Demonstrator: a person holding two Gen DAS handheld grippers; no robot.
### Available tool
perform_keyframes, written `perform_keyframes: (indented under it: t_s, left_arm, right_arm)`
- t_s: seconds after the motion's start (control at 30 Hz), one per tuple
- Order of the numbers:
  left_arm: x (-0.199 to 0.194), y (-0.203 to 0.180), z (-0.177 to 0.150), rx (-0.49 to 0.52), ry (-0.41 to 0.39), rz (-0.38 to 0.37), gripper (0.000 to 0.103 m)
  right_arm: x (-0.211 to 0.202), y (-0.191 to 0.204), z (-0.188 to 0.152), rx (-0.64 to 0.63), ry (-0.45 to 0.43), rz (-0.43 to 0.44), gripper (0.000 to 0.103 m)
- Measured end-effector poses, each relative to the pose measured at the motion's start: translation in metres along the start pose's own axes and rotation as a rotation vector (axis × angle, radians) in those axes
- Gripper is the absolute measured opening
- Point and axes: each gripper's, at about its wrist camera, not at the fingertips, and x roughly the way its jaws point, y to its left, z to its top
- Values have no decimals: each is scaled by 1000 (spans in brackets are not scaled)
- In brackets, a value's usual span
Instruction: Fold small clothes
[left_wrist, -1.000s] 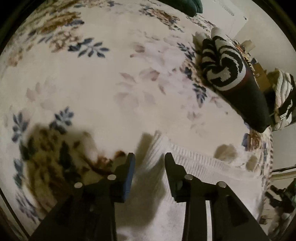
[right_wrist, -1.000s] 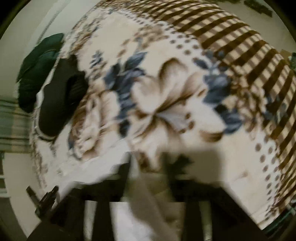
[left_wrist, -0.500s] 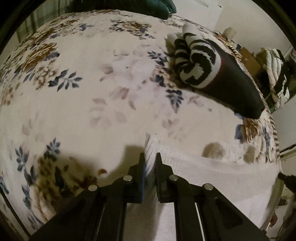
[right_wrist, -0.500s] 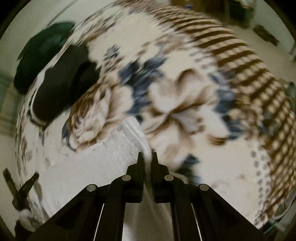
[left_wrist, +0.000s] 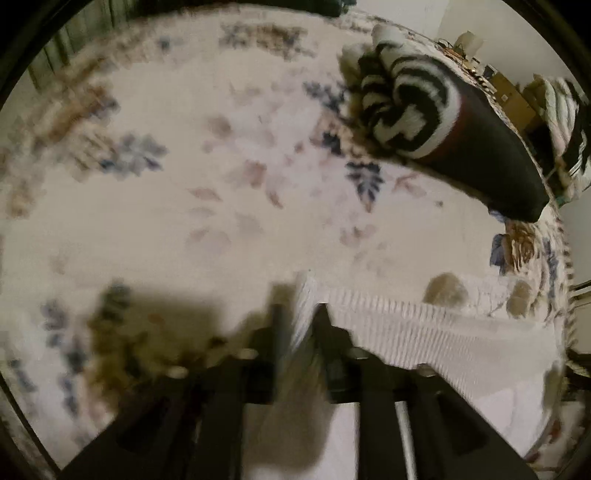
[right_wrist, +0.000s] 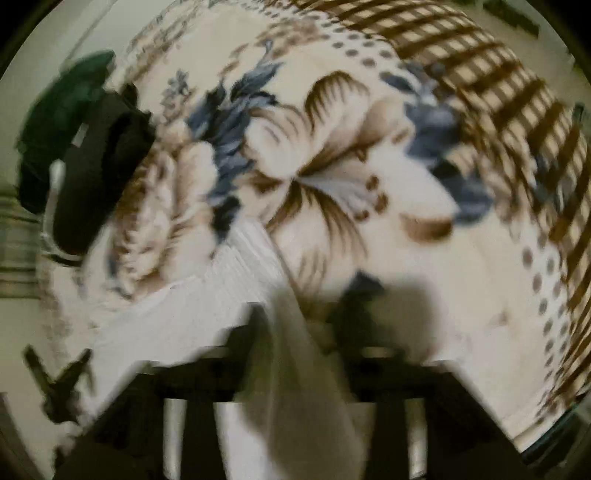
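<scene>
The white cloth (left_wrist: 424, 332) lies flat on the floral blanket (left_wrist: 184, 192), its ribbed edge facing away from both cameras. The left hand-held gripper (left_wrist: 299, 317) stands narrowly parted, its jaws having just been opening, with a corner of the cloth between them; blur hides whether the pads press on it. The right hand-held gripper (right_wrist: 299, 314) stands wider, also just opening, the cloth's (right_wrist: 221, 280) other corner loose between its jaws. A rolled black-and-white garment (left_wrist: 424, 118) lies well apart, farther up the blanket.
</scene>
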Motion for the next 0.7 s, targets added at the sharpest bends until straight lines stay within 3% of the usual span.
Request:
perform_keyframes:
  t_s: [0.07,0.1,0.17,0.33,0.57,0.7]
  left_arm:
    - [-20,-10,-7,26,-24,59,87]
    - [-29,-15,-12,31,-36,65,92]
    - [-49,-27,-24,28,-54,56,93]
    - [-70,-70,-69,6,-13,-9,93]
    - [-30,-134,-117,19,128,-93,93]
    - [-5,-153,-132,42,170,-25,93]
  right_arm:
    - [-20,-13,-18,39,-36,17,96]
    - [-30,-22,-31,64,-53,22,99]
    - [-42,-39,-54,115,-61,24,99]
    - [-46,-90,-131,307,-45,97,99]
    - [18,-126,-200,530,-78,437,99]
    - [35,-113,-205,561,-210,507,99]
